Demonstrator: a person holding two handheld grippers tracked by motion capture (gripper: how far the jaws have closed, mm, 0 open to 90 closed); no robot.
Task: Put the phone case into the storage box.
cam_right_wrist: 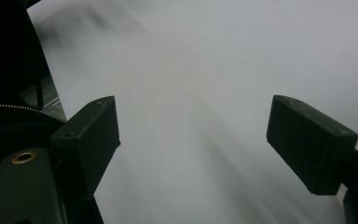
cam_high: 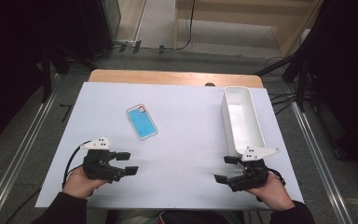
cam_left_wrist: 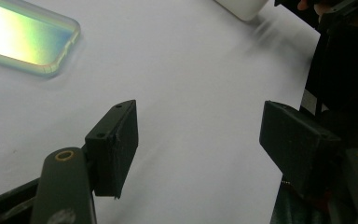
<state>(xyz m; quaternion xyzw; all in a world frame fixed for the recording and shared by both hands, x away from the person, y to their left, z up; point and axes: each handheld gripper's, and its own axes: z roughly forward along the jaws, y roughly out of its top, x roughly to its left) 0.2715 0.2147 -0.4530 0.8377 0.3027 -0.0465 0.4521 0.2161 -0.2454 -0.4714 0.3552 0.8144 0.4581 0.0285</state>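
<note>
White sheet [cam_high: 186, 154]: phone case [cam_high: 141, 122] beyond fingers [cam_high: 131, 170]

Even overhead light on the white sheet [cam_high: 182, 140]; dark surroundings beyond it. Soft, short shadows beside the white bin [cam_high: 242, 119]. Rainbow glare across the phone case [cam_left_wrist: 25, 39] in the left gripper view. Right gripper view hazy, streaked with motion blur.

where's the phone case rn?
High view: the phone case lies flat on the white table, left of centre, ahead of the left gripper and apart from the white bin on the right.
</note>
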